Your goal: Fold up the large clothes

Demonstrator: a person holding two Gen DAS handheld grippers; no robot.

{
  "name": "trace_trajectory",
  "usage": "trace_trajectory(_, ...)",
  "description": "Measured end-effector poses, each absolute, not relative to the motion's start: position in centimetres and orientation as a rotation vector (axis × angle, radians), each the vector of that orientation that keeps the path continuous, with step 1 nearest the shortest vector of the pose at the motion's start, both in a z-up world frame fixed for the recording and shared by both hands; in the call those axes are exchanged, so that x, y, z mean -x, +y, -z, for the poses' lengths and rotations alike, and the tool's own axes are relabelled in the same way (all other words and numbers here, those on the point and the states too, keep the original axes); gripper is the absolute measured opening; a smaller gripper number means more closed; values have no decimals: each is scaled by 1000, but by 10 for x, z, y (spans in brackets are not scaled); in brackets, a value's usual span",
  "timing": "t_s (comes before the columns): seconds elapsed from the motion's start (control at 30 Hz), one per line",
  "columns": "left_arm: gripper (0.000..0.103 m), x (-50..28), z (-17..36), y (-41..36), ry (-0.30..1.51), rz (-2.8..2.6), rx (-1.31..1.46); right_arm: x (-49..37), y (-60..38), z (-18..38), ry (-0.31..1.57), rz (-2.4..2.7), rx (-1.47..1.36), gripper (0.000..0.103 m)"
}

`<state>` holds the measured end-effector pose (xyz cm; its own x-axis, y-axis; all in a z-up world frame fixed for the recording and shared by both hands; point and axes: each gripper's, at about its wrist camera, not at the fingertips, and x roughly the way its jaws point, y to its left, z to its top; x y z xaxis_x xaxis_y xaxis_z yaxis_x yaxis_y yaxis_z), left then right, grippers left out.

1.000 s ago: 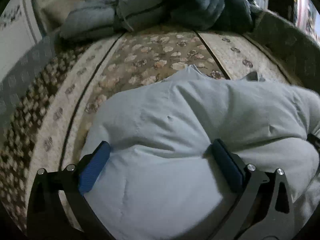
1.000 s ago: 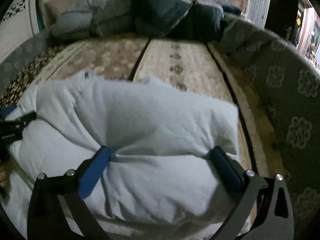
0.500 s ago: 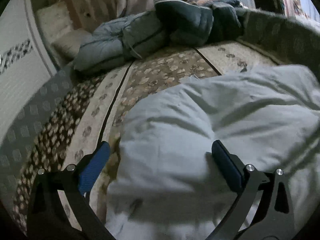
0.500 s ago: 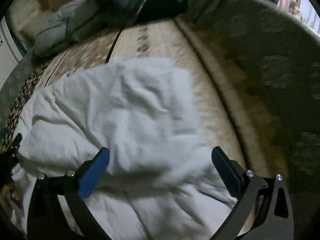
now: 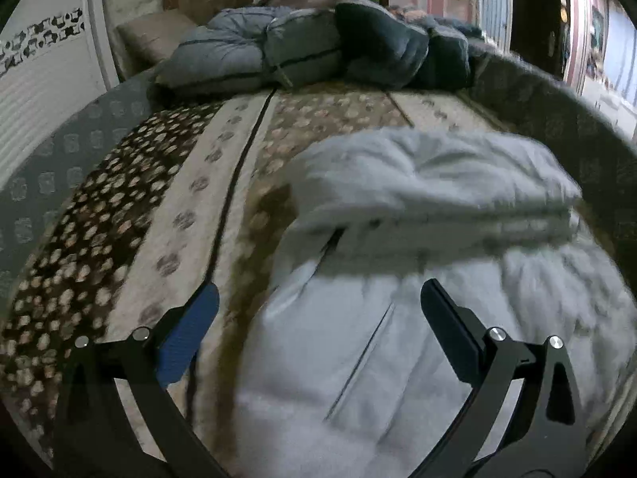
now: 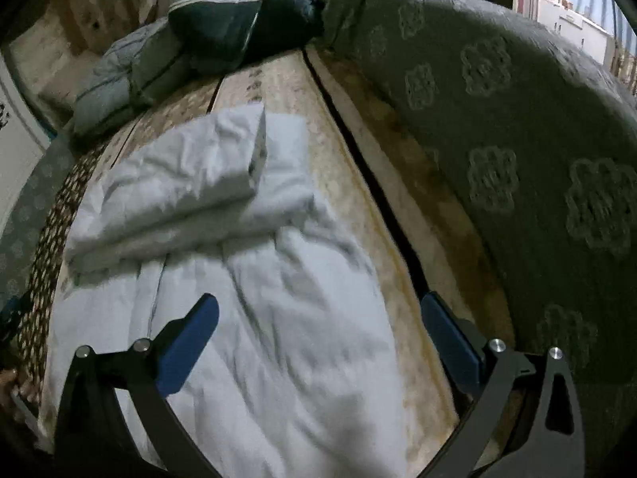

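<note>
Both grippers — left (image 5: 318,318), right (image 6: 318,318) — gape (empty) above white garment (image 6: 239,279).

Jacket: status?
Both claws open, left, right, holding nothing. White jacket on bed, far end folded back. Dark coats piled beyond, apart.
</note>
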<state>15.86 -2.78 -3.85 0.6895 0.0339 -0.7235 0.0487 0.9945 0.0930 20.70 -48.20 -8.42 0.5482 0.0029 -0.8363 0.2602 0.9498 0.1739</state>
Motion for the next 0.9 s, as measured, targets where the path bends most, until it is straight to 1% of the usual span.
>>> trace_trajectory(0.1, 100, -130, 48, -8, 873, -3, -148, -182, -475, 92, 1027, 148, -176, 101)
trace_trajectory(0.2, 100, -108, 52, 12, 928, -22, -104, -164, -474, 96, 1054, 117, -132, 101)
trace_trajectory(0.43, 100, -88, 58, 21, 998, -50, -52, -139, -495, 102, 1093, 105, -204, 101)
trace_trajectory(0.6, 100, -87, 84, 9, 1093, -33, -116, -130, -504, 116, 1141, 105, -228, 101)
trace_trajectory(0.73, 100, -86, 106, 2, 1202, 11, -153, -129, -511, 136, 1231, 107, -307, 101)
trace_trajectory(0.8, 100, -84, 114, 2, 1257, 32, -123, -128, -511, 146, 1277, 97, -338, 101)
trace_trajectory(0.9, 100, -81, 118, 5, 1279, 53, -110, -126, -509, 155, 1315, 47, -408, 101)
